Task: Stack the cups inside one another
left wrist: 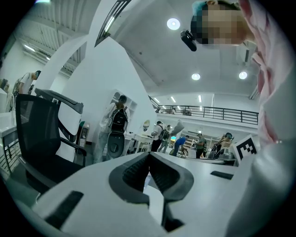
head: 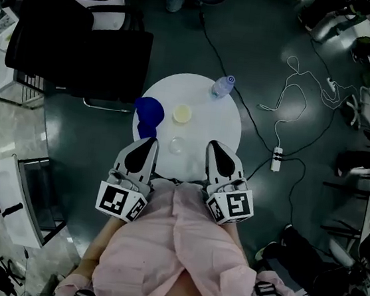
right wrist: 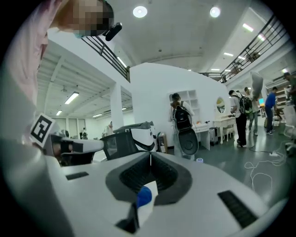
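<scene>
Your left gripper (head: 150, 142) and right gripper (head: 214, 145) hold nothing, jaws closed. Open the right wide, then pinch the clear cup (head: 176, 145) by its rim.

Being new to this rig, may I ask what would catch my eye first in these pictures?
A round white table carries a blue cup at its left edge, a yellow cup at centre and a clear cup nearest the person. The left gripper and right gripper hover shut and empty above its near edge.

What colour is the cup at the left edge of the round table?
Blue. The cup shows best in the head view.
</scene>
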The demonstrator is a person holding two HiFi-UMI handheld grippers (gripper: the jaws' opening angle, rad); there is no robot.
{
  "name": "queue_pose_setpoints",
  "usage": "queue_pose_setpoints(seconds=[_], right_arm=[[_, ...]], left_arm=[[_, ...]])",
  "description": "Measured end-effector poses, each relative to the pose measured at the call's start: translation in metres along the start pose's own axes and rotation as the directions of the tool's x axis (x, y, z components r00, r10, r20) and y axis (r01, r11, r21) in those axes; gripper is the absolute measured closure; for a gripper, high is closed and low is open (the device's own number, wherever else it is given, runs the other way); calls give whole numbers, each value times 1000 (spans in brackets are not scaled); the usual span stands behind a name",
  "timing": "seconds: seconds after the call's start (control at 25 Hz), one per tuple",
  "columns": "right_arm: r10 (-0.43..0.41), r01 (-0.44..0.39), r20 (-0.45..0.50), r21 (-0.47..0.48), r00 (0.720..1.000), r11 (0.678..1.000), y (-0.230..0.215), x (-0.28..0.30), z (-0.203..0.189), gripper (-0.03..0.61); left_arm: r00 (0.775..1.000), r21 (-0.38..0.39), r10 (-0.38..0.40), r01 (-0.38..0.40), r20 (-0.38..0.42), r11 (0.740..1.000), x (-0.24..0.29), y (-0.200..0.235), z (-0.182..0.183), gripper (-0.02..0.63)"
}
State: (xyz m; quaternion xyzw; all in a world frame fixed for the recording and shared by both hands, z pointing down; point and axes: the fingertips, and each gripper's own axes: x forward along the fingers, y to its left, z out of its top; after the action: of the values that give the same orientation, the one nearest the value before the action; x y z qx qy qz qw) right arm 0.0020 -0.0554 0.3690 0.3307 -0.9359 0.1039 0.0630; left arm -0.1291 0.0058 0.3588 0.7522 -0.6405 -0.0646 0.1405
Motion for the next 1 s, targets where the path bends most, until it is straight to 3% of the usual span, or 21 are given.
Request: queue_pose_setpoints(seconds=[0.32, 0.68, 1.0], right_arm=[[-70, 66, 34, 91, 997, 994, -22, -18, -1, 545], [-18, 15, 45, 82, 999, 996, -15, -11, -4, 545], [-28, 26, 27, 77, 999, 997, -17, -17, -10, 545]], left_arm=[[999, -13, 31, -32, -7, 999, -4, 2, -3, 595], [1000, 1, 5, -5, 2, 1000, 4, -11, 3, 595], [1000, 2, -7, 7, -4, 1000, 8, -16, -2, 595]])
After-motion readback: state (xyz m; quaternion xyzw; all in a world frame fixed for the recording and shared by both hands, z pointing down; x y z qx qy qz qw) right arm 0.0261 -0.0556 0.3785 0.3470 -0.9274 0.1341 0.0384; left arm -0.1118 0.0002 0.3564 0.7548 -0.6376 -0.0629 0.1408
